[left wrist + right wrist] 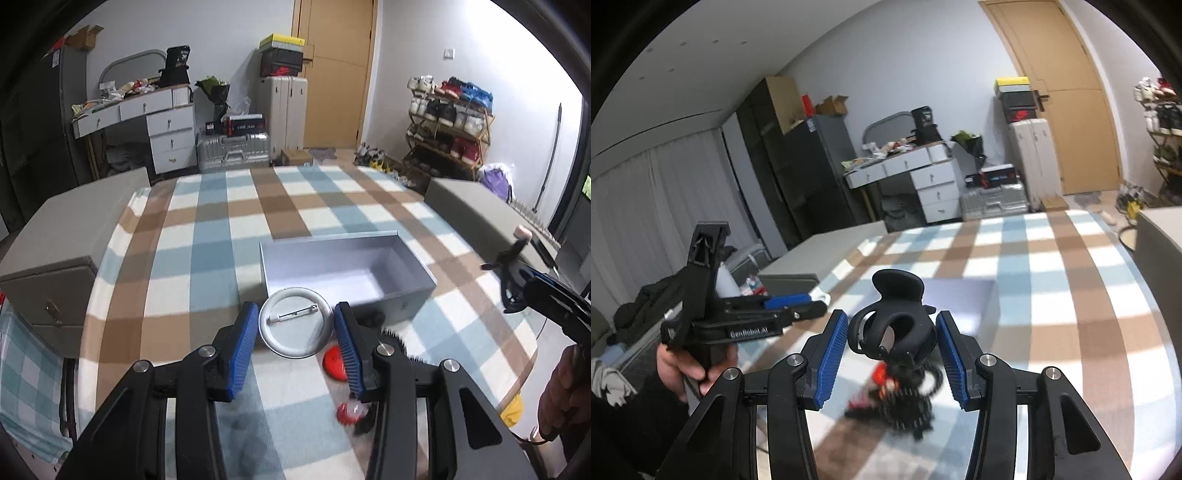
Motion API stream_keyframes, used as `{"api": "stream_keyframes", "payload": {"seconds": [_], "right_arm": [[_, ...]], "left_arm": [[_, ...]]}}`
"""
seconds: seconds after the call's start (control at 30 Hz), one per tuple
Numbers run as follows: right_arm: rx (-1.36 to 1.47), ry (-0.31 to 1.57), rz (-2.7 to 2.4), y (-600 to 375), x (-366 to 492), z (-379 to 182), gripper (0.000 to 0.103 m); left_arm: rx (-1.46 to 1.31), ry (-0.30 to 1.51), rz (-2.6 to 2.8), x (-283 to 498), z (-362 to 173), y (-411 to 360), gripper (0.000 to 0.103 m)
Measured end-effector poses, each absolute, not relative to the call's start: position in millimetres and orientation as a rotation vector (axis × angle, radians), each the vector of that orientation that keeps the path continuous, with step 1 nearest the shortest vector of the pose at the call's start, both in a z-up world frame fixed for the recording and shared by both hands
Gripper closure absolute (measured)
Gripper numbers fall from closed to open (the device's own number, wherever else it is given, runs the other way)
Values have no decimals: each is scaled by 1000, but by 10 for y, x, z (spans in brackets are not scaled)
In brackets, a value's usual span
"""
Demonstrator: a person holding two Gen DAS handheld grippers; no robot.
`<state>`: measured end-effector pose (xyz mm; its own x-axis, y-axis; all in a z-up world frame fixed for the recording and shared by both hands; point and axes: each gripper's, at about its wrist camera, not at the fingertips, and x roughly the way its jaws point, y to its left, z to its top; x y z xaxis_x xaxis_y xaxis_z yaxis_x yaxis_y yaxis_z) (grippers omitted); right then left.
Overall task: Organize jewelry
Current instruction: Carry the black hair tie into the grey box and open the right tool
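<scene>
Box on the table, pin badge and clutter near it

The box (347, 273) lies on the table (207, 236), right of centre. The badge (295, 324) sits between the left gripper (295, 343) fingers, before the box's near left corner. A clip (892, 328) sits between the right gripper (891, 354) fingers, above a heap of pieces (905, 402) on the table.

Both wrist views near, facing door, sharing plaid tablecloth (207, 236), open box (402, 295)

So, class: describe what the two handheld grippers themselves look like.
Each gripper, left and right, has black linkage arms with silver pivot bolts and ribbed blue finger pads. The left gripper's black body carries white lettering, and a bare hand grips its handle.
</scene>
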<state>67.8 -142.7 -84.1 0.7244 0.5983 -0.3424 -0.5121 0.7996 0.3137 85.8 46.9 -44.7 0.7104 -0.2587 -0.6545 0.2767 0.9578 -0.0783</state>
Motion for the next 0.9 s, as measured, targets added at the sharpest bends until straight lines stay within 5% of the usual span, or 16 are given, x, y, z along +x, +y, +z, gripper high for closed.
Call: {"api": "stream_keyframes", "payload": {"seconds": [0.43, 0.9], "right_arm": [[254, 472, 698, -1284, 1426, -641, 55], [235, 638, 700, -1157, 2032, -1056, 55]], "left_arm": [[-42, 699, -351, 1292, -391, 338, 66], [-81, 809, -420, 1623, -677, 152, 66]]}}
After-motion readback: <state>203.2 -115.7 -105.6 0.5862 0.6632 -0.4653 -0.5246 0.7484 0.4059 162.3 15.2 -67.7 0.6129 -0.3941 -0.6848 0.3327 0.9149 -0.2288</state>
